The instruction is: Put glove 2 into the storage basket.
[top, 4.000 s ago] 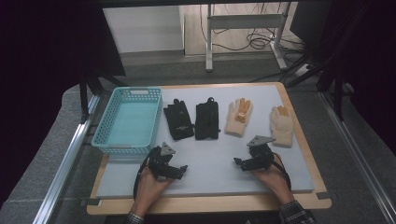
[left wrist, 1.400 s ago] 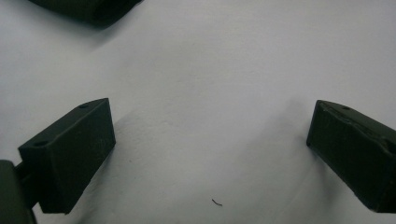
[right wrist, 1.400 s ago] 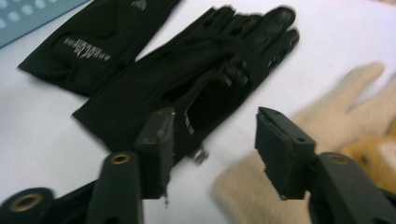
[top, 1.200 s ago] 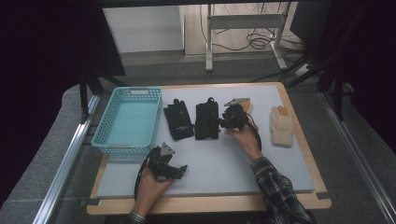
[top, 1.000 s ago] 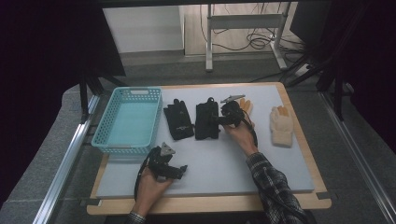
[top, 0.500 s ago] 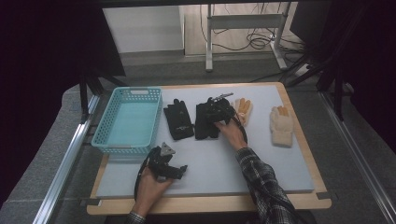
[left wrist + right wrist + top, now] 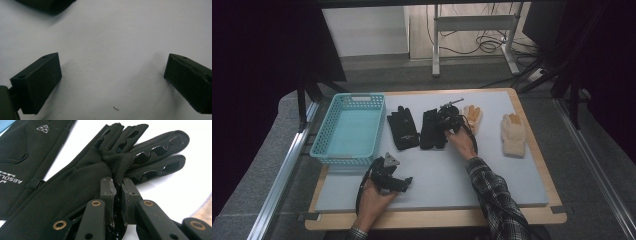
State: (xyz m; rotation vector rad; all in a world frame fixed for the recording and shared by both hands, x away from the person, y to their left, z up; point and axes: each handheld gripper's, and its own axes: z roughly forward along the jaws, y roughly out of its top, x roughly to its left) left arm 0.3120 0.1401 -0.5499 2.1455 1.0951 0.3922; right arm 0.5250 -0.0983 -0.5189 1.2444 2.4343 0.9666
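In the high view we see the right hand-held gripper (image 7: 447, 120) on the black glove (image 7: 431, 129), which lies on the counter (image 7: 472, 180) beside a second black glove (image 7: 402, 127). The turquoise basket (image 7: 323, 150) holds nothing.

In the left gripper view we see the left hand-held gripper (image 7: 112, 82) spread wide over bare counter.

In the right gripper view we see matte fabric with glossy wavy finger grips; the jaws, having just been closing, pinch a fold of it.

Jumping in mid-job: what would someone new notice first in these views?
The right tool, whose jaws have just been closing, pinches a fold of the black glove at mid-table. A second black glove lies beside it, next to the turquoise basket. The left tool rests open on bare table near the front edge.
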